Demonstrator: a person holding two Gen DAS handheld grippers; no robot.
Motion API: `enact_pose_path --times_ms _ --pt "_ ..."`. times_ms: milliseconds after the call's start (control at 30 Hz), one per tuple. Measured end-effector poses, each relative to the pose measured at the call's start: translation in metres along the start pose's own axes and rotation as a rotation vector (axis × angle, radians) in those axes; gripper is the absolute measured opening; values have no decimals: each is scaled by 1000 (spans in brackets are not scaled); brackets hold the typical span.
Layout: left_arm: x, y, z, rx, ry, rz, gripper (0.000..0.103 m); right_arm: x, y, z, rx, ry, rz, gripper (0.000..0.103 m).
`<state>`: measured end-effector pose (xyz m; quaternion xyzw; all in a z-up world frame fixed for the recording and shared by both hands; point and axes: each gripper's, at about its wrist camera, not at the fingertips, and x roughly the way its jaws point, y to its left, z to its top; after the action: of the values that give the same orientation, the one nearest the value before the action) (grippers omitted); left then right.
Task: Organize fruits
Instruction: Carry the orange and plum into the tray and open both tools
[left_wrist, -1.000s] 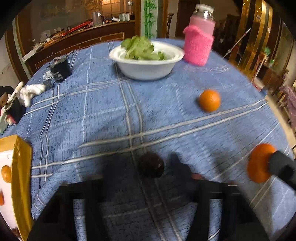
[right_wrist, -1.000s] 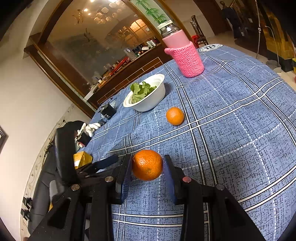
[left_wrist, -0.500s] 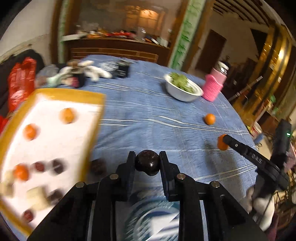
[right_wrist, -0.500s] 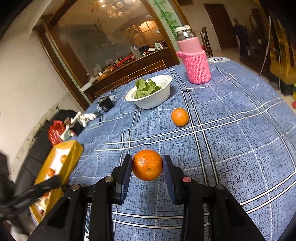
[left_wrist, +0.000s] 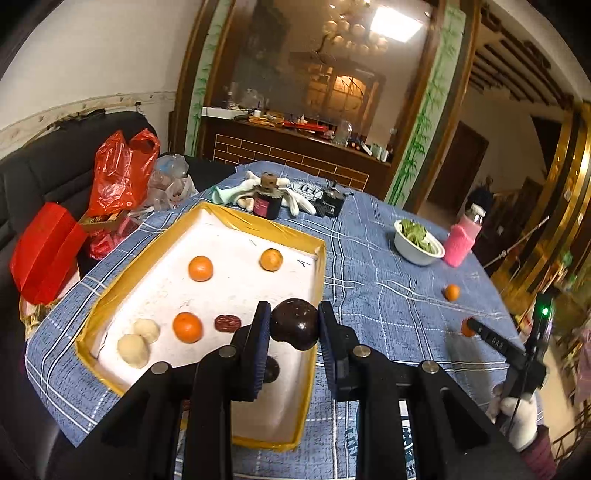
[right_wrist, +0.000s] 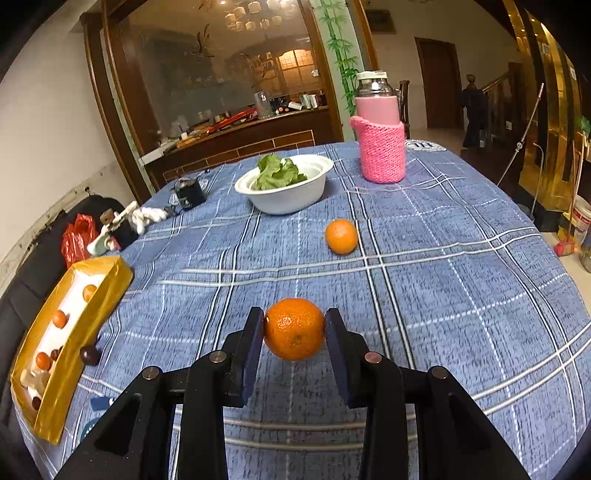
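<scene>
Left gripper (left_wrist: 291, 325), jaws clamped on the dark fruit (left_wrist: 294, 328), has swung over the tray (left_wrist: 320, 266); right gripper (right_wrist: 294, 329) clamps its orange (right_wrist: 294, 328)

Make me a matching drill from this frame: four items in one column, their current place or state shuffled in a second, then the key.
Items
1. dark round fruit
2. big orange
3. small orange
4. pale round pieces

Places
A. loose on the blue cloth, in front of the white bowl
B. lying in the gold-edged tray
C. clamped in the left gripper, above the tray
D. clamped in the right gripper, above the cloth

Pairs: 1-C, 2-D, 3-A, 4-B
</scene>
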<state>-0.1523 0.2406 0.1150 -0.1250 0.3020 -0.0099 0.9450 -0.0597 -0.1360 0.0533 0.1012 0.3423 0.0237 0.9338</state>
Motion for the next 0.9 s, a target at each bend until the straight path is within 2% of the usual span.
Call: enact_pose_path --times_ms 133,267,400,467,567,633,733,767,833,867,900 --pt "-6 25 0 -55 -9 -1 25 -15 13 -10 -4 31 51 37" --pt "-1 61 3 -148 -9 19 25 -33 50 -11 -40 59 174 37" --pt "10 100 -1 -253 10 46 25 -45 106 -6 -107 88 341 38" --pt "15 116 -4 -288 23 67 25 -42 138 -4 -131 129 441 38" --pt "26 129 -9 -311 49 86 25 -25 185 -7 -166 212 543 38" --pt "32 132 -10 -303 65 93 25 -13 209 -10 -182 253 574 39" --pt "42 134 -9 -285 84 90 25 10 244 -16 -220 289 572 39" --pt "45 134 -9 -280 91 89 28 19 252 -17 -226 300 564 40" --pt "47 136 -8 -282 99 76 40 36 267 -19 -248 309 531 40" --pt "48 136 -7 -283 97 72 55 44 275 -21 -270 312 504 40" --pt "45 137 -7 -279 89 74 63 49 280 -22 -286 318 483 40"
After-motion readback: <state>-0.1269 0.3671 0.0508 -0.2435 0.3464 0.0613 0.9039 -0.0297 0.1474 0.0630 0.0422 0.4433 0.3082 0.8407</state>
